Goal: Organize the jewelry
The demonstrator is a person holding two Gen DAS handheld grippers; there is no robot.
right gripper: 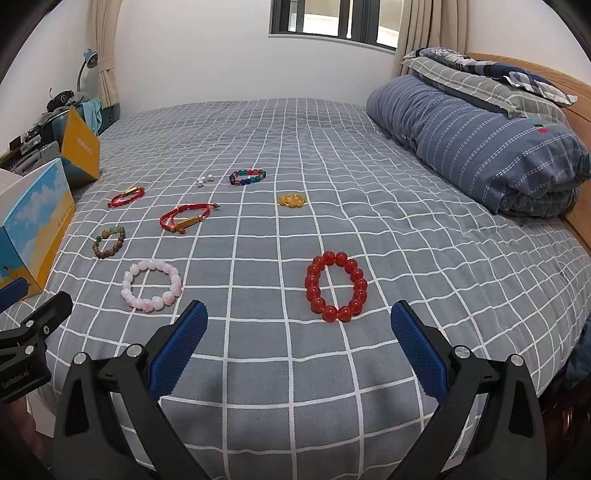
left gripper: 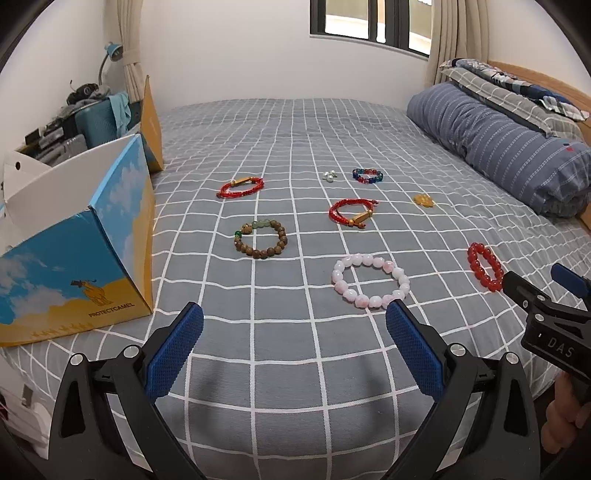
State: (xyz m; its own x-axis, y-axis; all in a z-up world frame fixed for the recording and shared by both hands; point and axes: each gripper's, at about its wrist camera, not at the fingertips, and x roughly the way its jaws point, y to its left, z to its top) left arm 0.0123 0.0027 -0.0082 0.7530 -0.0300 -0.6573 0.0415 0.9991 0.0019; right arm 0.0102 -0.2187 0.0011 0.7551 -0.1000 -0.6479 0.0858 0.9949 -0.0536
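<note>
Several bracelets lie spread on a grey checked bed (left gripper: 295,140). A pink bead bracelet (left gripper: 370,280) lies just ahead of my left gripper (left gripper: 293,314), which is open and empty. A brown wooden bead bracelet (left gripper: 260,238), two red cord bracelets (left gripper: 242,186) (left gripper: 351,212), a multicolour bead bracelet (left gripper: 366,175), silver beads (left gripper: 330,175) and a yellow piece (left gripper: 423,200) lie farther back. A red bead bracelet (right gripper: 336,291) sits just in front of my right gripper (right gripper: 299,312), open with nothing between its fingers. An open blue and yellow box (left gripper: 81,258) stands at the left.
A rolled blue striped duvet (right gripper: 480,144) and pillows (right gripper: 480,74) lie along the wooden headboard at the right. Beyond the box on the left are a desk lamp (left gripper: 110,55) and clutter. A window (left gripper: 369,18) is in the far wall.
</note>
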